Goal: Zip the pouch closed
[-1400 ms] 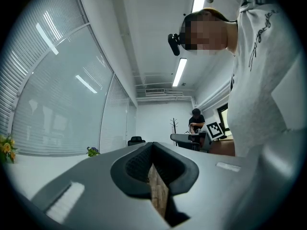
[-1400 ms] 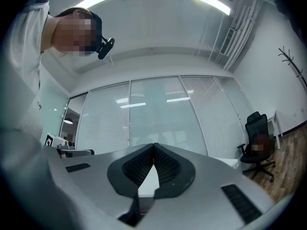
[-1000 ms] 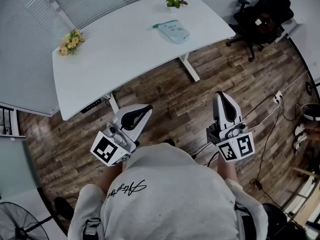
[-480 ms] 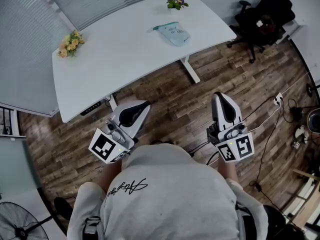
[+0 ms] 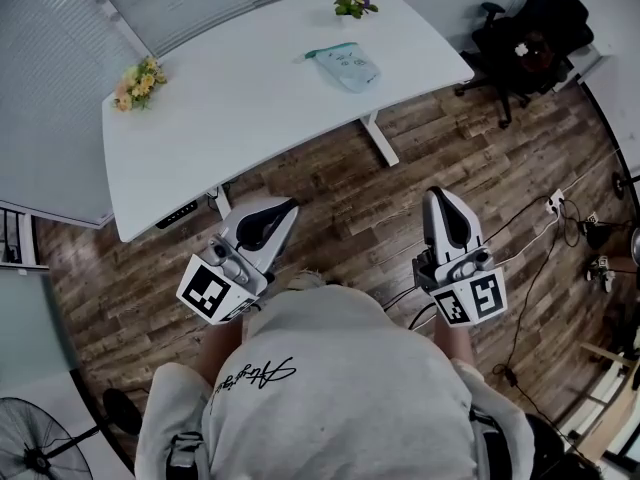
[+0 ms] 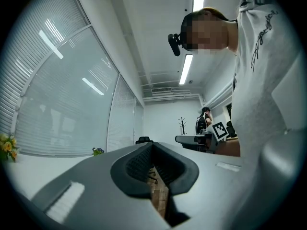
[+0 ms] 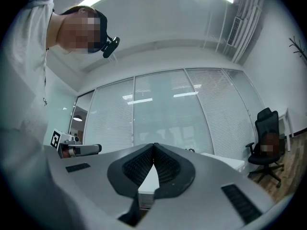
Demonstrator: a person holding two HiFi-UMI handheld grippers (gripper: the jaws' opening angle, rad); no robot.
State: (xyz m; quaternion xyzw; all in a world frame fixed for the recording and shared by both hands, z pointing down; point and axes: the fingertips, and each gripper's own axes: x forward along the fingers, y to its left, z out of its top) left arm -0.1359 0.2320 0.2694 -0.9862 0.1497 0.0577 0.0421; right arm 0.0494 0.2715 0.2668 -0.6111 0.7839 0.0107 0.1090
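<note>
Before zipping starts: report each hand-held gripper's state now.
Left hand-held gripper: closed, holding nothing.
Right hand-held gripper: closed, holding nothing.

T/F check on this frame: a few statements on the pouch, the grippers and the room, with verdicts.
1. The pouch lies on the white table. True.
2. The left gripper holds the pouch. False: it is shut on nothing, over the floor, short of the table.
3. The right gripper is shut and empty. True.
4. The black chair stands off the table's left end in the head view. False: off its right end.
5. One flower bunch is on the table. False: yellow flowers and purple flowers.
</note>
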